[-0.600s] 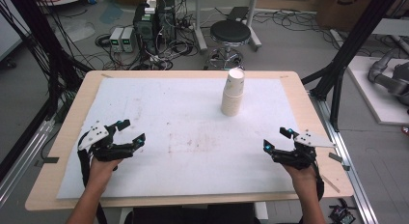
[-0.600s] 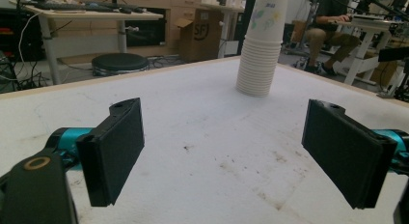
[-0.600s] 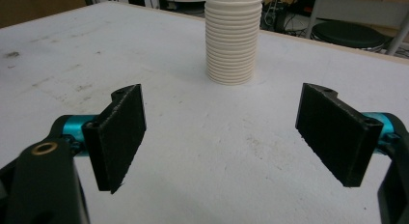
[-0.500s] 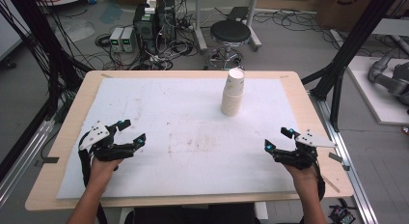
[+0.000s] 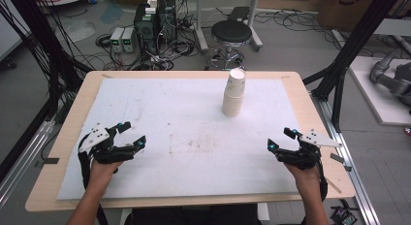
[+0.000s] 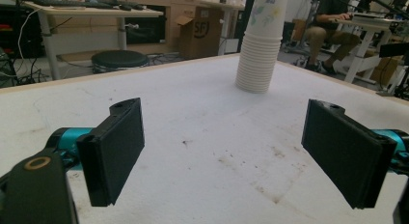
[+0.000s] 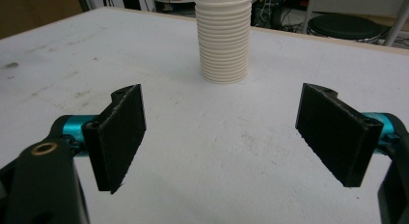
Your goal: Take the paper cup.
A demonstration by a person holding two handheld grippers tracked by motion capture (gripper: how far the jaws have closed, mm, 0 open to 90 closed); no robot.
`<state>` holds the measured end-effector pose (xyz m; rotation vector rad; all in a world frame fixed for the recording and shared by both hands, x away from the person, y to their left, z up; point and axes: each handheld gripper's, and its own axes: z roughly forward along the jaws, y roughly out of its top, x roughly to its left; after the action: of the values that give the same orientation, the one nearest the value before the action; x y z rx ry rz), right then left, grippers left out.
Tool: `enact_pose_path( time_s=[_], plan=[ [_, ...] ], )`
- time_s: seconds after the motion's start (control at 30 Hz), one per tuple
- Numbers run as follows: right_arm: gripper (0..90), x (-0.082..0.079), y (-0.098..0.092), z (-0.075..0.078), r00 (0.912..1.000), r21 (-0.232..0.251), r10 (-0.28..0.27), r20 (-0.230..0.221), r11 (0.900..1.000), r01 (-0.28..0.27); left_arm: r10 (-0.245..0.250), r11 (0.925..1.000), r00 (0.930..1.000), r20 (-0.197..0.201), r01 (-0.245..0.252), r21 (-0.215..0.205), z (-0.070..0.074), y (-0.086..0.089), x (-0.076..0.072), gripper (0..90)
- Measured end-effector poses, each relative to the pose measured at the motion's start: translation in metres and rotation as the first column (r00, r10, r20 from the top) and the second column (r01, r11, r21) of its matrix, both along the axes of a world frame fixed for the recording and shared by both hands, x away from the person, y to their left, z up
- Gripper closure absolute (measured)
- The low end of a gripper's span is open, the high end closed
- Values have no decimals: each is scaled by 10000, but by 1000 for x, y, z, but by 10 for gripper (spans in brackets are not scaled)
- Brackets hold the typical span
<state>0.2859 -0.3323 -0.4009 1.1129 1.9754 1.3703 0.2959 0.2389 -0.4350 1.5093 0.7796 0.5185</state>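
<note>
A stack of nested paper cups (image 5: 234, 92) is seen standing upright on the white mat (image 5: 194, 137) that covers the wooden table (image 5: 300, 89), toward the far side & a bit right of centre; the cups are off-white w/ ribbed rims showing near the base. In the high view the left gripper (image 5: 133, 136) is held low over the near-left part of the mat, its jaws spread apart w/ nothing between them; the left hand (image 5: 102, 174) is wrapped round its grip, and a grey three-cornered plate (image 5: 93, 136) is carried on top. The right gripper (image 5: 280, 139) is held over the near-right part of the mat, close to the mat's right edge, jaws likewise parted & empty, gripped by the right hand (image 5: 306, 177). Both grippers are well apart from the cups and from each other. In the left gripper view the two black pads are seen wide open w/ the stack farther off, between them but nearer the right one; brown stains are visible on the mat. In the right gripper view the stack is framed roughly midway between the open pads, further back. A round black stool (image 5: 231, 32) & cabled electronics boxes (image 5: 155, 19) are seen on the floor beyond the table.
</note>
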Motion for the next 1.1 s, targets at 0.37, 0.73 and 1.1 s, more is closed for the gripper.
enact_pose_path(
  time_s=[0.37, 0.73, 1.1],
  plan=[
    [182, 18, 18, 23, 9981, -121, 565, -261, 9983, -568, -209, 9998, 9997, -110, 210, 67, -2, -7, 2, 153],
    [182, 70, 51, 68, 9953, -705, 963, -139, 9928, -971, -196, 9998, 9997, -156, 195, -73, -2, -6, 3, 153],
    [182, 121, 71, 88, 9940, -886, 876, -659, 9917, -933, -251, 9997, 9994, -241, 249, -85, -4, -5, 3, 154]
  ],
)
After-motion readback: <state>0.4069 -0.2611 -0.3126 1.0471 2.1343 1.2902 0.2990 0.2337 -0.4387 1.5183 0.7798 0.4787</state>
